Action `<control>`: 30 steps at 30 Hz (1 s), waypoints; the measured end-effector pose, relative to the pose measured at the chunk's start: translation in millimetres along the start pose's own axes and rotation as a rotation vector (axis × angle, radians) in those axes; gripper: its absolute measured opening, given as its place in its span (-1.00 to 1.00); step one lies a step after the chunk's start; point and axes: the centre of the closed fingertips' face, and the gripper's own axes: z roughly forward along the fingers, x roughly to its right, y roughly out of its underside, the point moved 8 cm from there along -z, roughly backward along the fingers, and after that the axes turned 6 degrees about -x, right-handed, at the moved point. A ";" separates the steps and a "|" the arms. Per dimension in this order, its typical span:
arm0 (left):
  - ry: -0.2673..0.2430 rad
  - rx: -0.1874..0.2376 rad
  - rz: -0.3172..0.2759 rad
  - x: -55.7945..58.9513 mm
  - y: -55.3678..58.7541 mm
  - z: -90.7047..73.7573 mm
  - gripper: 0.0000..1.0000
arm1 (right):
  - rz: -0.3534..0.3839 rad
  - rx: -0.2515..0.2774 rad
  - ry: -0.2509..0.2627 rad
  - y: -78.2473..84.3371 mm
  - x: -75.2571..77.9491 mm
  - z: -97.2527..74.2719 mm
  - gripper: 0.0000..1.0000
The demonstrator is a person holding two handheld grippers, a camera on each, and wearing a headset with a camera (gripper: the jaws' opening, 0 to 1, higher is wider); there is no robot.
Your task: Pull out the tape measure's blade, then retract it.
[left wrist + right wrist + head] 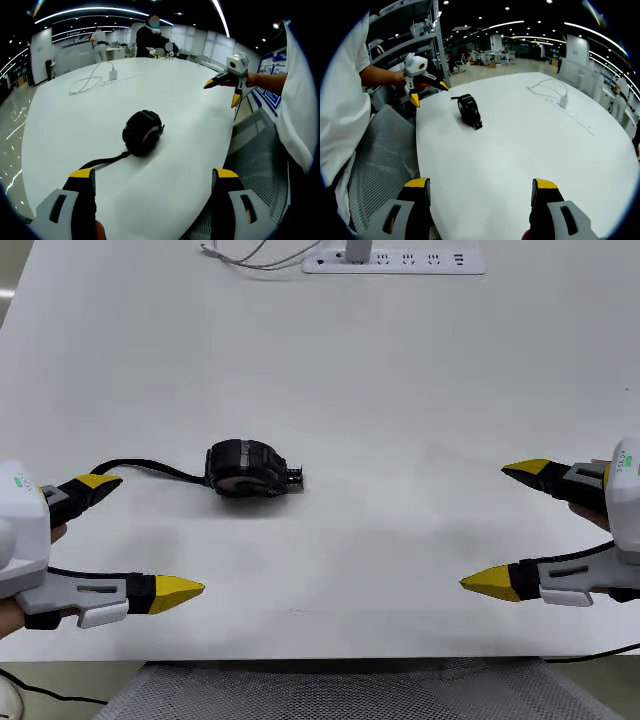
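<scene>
I see both tools released, jaws spread and empty: left gripper (160,533) at the near left, right gripper (483,527) at the near right. The tape measure (245,469) lies on the white table (400,390), left of centre, with its strap (150,469) trailing left.

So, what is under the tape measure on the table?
The tape measure lies straight on the white table, with nothing visible between them. Its black strap trails along the tabletop. The spot beneath the case is covered.
</scene>
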 end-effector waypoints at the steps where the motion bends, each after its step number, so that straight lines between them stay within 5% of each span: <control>1: 0.002 0.001 0.000 0.2 -0.3 0.2 0.87 | -0.001 0.000 0.004 -0.1 0.5 0.2 0.63; 30: 0.017 -0.005 0.048 -7.4 -7.3 6.9 0.82 | -0.032 -0.008 0.015 -4.0 9.4 8.8 0.65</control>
